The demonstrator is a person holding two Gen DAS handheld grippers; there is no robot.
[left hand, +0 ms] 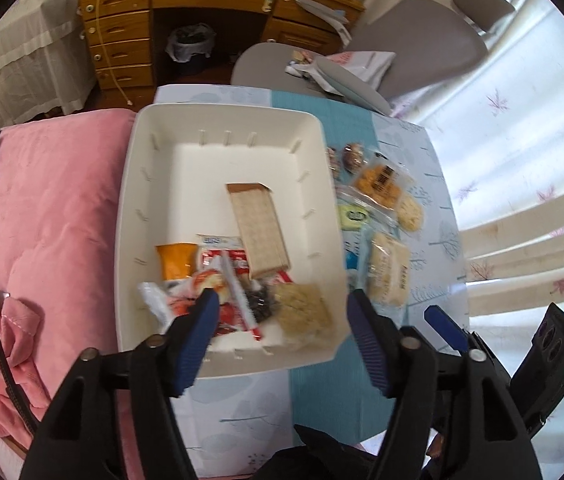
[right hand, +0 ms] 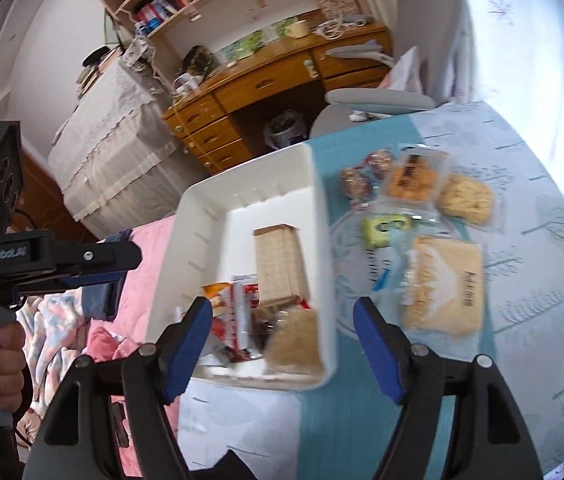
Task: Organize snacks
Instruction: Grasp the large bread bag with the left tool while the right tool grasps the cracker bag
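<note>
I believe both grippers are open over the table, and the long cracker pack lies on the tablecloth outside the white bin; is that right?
Not quite: the long cracker pack lies inside the white bin, as the left wrist view shows. The left gripper and right gripper are indeed open over the table.

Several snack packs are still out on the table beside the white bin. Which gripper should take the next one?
Right, probably. The right gripper has open, empty jaws close to the big pale packet beside the white bin. The left gripper, also open, hangs over the bin's snacks.
</note>
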